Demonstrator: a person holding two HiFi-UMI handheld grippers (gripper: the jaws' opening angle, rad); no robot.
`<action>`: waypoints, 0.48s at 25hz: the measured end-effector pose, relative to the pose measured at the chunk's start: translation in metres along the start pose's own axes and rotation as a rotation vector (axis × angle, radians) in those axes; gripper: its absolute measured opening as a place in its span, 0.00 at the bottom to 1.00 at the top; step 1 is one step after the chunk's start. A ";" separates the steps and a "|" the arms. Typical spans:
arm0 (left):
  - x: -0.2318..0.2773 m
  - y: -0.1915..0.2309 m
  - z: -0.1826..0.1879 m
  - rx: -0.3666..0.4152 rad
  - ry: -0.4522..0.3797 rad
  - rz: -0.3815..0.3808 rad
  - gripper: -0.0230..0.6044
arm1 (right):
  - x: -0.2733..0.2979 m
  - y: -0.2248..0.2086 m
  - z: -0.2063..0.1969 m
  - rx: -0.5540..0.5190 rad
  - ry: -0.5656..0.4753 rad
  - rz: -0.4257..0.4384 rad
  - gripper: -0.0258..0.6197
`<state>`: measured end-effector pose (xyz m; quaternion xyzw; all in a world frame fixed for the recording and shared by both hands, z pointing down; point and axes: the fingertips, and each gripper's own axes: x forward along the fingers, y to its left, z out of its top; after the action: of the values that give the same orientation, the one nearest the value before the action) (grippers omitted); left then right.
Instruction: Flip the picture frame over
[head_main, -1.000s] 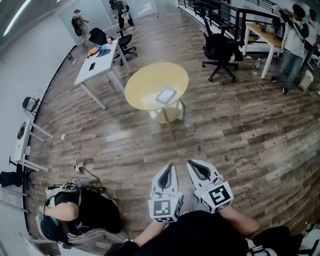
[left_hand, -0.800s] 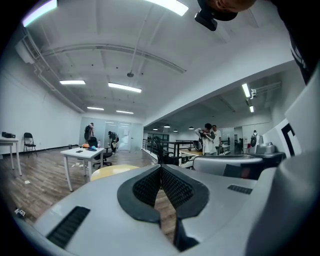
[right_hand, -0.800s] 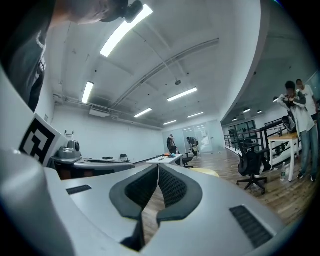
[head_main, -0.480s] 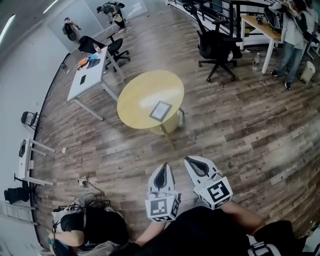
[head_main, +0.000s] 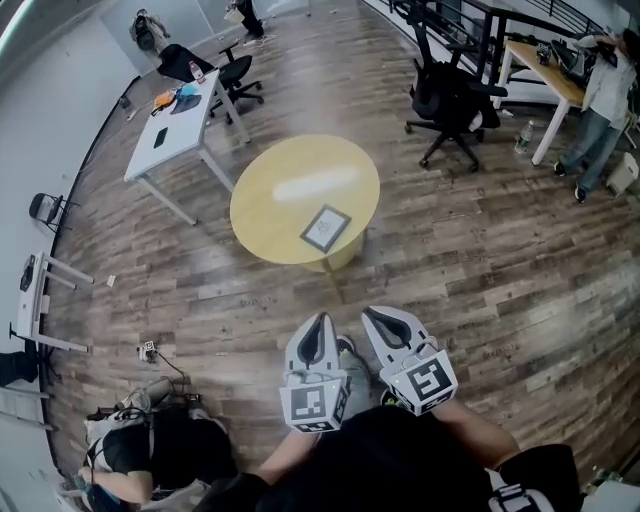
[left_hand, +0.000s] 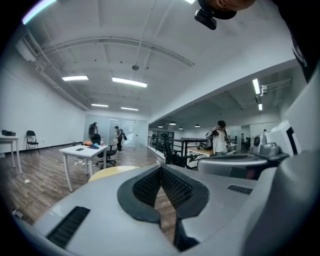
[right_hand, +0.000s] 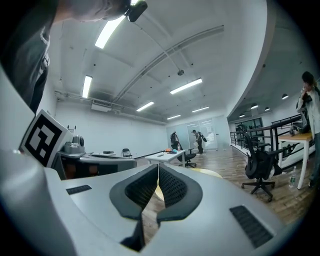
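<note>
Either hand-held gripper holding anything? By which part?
Nothing held. Left hand-held gripper and right hand-held gripper are shut, empty; picture frame lies on the table.

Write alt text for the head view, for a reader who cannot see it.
The left hand-held gripper and right hand-held gripper, both shut and empty, point toward a round yellow table ahead, where a picture frame lies flat. A black office chair and a white desk stand farther off.
</note>
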<state>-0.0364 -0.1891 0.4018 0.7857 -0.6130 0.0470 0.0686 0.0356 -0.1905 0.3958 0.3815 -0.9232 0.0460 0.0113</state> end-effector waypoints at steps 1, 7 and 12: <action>0.013 0.010 0.001 -0.001 -0.002 -0.002 0.07 | 0.015 -0.006 0.000 -0.004 0.005 0.000 0.07; 0.091 0.082 0.018 -0.024 -0.014 -0.008 0.07 | 0.117 -0.035 0.004 -0.028 0.048 0.008 0.07; 0.144 0.139 0.028 -0.024 -0.022 -0.008 0.07 | 0.196 -0.059 0.000 -0.043 0.097 0.001 0.07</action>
<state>-0.1360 -0.3645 0.4036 0.7878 -0.6110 0.0307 0.0717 -0.0612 -0.3700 0.4115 0.3779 -0.9225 0.0448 0.0643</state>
